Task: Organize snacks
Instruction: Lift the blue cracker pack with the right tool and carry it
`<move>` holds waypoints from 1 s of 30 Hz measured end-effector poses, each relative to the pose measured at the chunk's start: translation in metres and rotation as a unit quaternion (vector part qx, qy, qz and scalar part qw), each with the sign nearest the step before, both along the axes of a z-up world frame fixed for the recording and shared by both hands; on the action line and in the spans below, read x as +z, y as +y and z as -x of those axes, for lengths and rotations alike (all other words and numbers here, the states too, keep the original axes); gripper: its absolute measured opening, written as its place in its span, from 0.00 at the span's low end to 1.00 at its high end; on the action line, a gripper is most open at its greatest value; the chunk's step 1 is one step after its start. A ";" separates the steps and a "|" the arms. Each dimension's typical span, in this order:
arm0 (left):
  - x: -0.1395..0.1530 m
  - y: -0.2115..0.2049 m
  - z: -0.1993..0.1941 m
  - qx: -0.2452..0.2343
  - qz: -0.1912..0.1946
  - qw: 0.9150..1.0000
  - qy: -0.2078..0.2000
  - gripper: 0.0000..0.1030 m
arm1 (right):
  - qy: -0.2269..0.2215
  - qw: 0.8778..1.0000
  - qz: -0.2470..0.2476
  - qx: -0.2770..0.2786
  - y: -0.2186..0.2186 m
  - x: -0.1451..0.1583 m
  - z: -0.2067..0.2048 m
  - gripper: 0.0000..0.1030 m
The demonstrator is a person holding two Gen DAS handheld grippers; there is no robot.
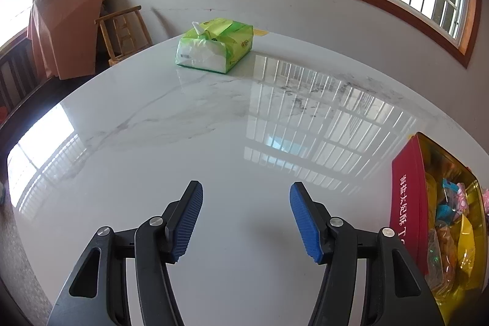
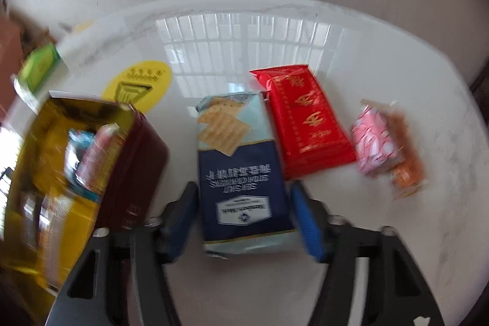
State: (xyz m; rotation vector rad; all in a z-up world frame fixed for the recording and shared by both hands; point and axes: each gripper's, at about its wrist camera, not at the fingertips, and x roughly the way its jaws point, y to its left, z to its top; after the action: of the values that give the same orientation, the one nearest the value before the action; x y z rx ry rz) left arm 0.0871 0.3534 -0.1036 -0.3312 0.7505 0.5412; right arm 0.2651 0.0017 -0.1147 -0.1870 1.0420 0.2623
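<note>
In the right wrist view, a blue and pale cracker pack [image 2: 241,173] lies on the white marble table between the fingers of my right gripper [image 2: 244,219]. The jaws are wide and stand just beside the pack's sides. A red snack pack [image 2: 305,124], a pink packet [image 2: 374,139] and an orange packet [image 2: 406,161] lie to its right. A red tin [image 2: 131,161] with a gold inside, holding several snacks, stands at the left. It also shows in the left wrist view [image 1: 409,203] at the right. My left gripper [image 1: 246,219] is open and empty over bare table.
A green tissue pack [image 1: 214,45] sits at the table's far side; it shows blurred in the right wrist view [image 2: 39,66]. A yellow round sticker [image 2: 137,84] lies behind the tin. A wooden chair [image 1: 122,32] and a covered object [image 1: 67,23] stand beyond the table's left edge.
</note>
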 end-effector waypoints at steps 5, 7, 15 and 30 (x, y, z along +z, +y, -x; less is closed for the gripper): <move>-0.001 0.002 0.000 0.008 0.000 1.000 0.002 0.60 | -0.008 1.000 -0.001 0.018 -0.044 0.002 0.040 0.46; 0.000 0.002 0.002 0.013 -0.002 1.000 0.000 0.60 | -0.014 1.000 -0.002 0.010 -0.080 0.003 0.066 0.46; 0.008 -0.009 0.006 0.024 -0.012 1.000 0.016 0.60 | -0.024 0.995 -0.051 -0.088 -0.232 0.017 0.129 0.46; 0.127 -0.292 -0.073 -0.446 -0.118 0.887 0.004 0.66 | -0.050 0.973 -0.029 -0.225 -0.342 0.012 0.112 0.46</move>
State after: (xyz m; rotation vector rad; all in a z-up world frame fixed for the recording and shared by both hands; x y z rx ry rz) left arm 0.1597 0.0617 0.0237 0.2561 0.7481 -0.2452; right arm 0.1536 -0.3399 -0.1024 0.0900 0.9469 -0.1273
